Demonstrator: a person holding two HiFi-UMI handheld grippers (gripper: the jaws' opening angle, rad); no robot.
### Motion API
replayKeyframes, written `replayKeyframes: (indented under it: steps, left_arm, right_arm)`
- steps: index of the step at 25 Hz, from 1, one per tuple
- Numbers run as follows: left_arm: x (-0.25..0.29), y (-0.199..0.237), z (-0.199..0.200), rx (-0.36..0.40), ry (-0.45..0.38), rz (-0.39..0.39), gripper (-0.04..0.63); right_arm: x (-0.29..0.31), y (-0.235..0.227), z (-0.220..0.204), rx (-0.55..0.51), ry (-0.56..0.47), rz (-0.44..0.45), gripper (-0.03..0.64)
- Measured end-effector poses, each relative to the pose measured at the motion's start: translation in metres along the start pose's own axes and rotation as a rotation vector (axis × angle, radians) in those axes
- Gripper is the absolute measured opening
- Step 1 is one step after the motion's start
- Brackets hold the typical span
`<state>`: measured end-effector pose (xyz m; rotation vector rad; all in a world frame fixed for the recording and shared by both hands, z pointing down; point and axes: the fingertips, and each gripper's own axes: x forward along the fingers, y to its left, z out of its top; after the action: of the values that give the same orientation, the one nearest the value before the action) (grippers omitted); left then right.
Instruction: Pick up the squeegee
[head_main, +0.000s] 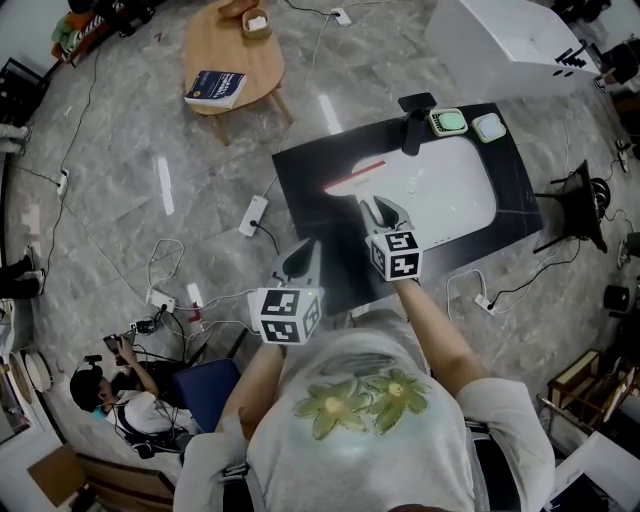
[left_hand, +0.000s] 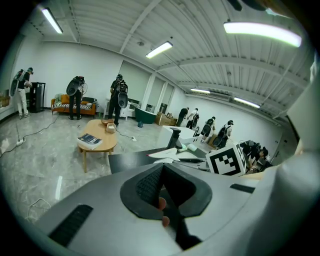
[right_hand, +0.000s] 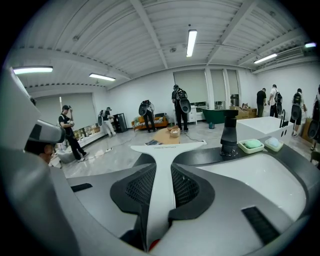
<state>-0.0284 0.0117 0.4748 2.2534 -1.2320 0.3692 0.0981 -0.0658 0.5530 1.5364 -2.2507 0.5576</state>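
Closest beneath my head camera is my own grey T-shirt (head_main: 360, 420) with its green flower print, both forearms reaching out from it. Far off on the left, a round wooden table (head_main: 250, 60) stands on the marble floor (head_main: 120, 200), with a dark blue book (head_main: 216, 88) near its edge. Next comes my left gripper (head_main: 299, 258) (left_hand: 162, 167), held at the near-left edge of the black counter (head_main: 305, 195). Its fingers are drawn together at the tips and carry nothing. Further right, the white squeegee (head_main: 352, 180) (right_hand: 167, 146) reaches out over the counter's left part, by the left rim of the white sink basin (head_main: 455, 195). Its red-edged blade is at the far end, and I cannot tell whether the blade touches the surface. My right gripper (head_main: 383, 212) (right_hand: 164, 175) has it: the fingers are clamped on the squeegee's slim handle, one pad on each side. Beyond, at the back rim of the basin, rises a black faucet (head_main: 413, 122) (right_hand: 229, 134). Right of that sits a small dish (head_main: 449, 122) (right_hand: 251, 144) with a pale green bar, and just beside it a second dish (head_main: 489, 127) holding a white one
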Motion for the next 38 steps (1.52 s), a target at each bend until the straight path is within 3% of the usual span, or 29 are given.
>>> replayKeyframes:
  steps: [17,38]
  left_arm:
    - [-0.001,-0.012,-0.005,0.026,0.015,-0.01,0.009]
    - [0.001,-0.025,-0.005,0.058,0.026,-0.028,0.009]
  right_arm:
    - [-0.033,0.007,0.006,-0.043,-0.033,0.023,0.095]
    - [-0.074,0.04,0.024,-0.005,-0.113,0.085,0.095]
